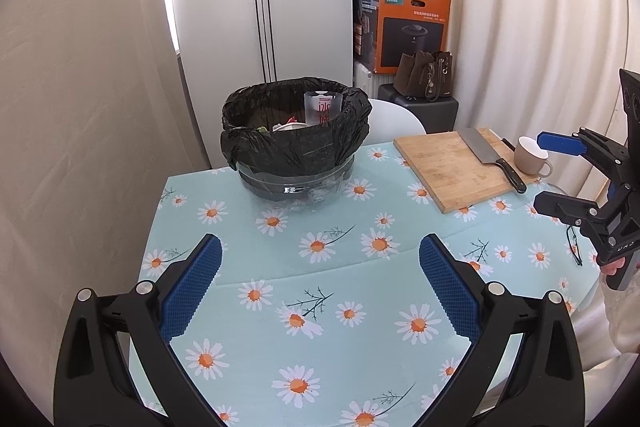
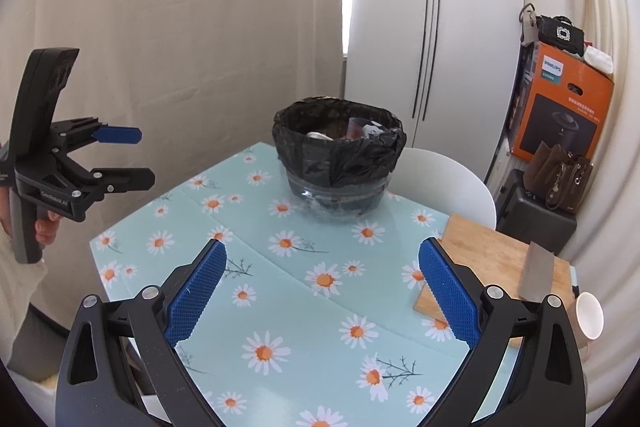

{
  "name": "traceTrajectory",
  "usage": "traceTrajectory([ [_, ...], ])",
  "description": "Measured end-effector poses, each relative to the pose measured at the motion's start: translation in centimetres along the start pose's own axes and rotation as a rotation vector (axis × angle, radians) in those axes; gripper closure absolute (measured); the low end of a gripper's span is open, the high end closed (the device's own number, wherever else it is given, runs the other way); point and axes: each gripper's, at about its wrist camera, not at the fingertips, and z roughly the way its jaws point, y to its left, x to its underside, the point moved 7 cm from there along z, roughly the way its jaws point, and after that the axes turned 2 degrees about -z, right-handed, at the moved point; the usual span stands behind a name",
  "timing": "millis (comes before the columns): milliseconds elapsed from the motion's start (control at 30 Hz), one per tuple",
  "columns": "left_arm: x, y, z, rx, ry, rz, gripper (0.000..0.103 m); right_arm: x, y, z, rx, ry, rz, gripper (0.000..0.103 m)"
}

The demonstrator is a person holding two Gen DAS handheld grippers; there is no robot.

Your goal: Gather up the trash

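step: collecting looks done, no loose trash visible on table (image 1: 320, 307) | left gripper (image 1: 320, 291) and right gripper (image 2: 322, 293) both spread wide, holding nothing | bin (image 1: 294, 139) near table's far edge, cup (image 1: 318, 109) and scraps inside | next: likely check for leftovers | room: middle bare; cutting board (image 1: 452, 167), knife (image 1: 492, 155), mug (image 1: 530, 157) crowd far right corner.

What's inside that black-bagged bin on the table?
In the bin, a clear plastic cup with red print stands upright beside white and greenish scraps. Anything lower is hidden by the black bag.
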Motion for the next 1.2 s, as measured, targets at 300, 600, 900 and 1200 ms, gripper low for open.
traceTrajectory([
  [300,0.2,0.5,-0.4,-0.002,-0.011,-0.014,0.006,-0.3,0.7,0.1,0.000,-0.007,-0.007,0.010],
  [600,-0.1,0.4,-0.8,0.005,-0.024,-0.007,0.006,-0.6,0.7,-0.1,0.006,-0.015,-0.014,0.010],
  [900,-0.3,0.2,-0.4,-0.004,-0.025,0.013,0.006,-0.3,0.4,-0.2,0.012,-0.005,-0.014,0.010],
  [1200,-0.3,0.4,0.5,0.008,-0.011,-0.009,0.006,0.1,-0.2,0.4,0.014,0.007,-0.010,0.010],
])
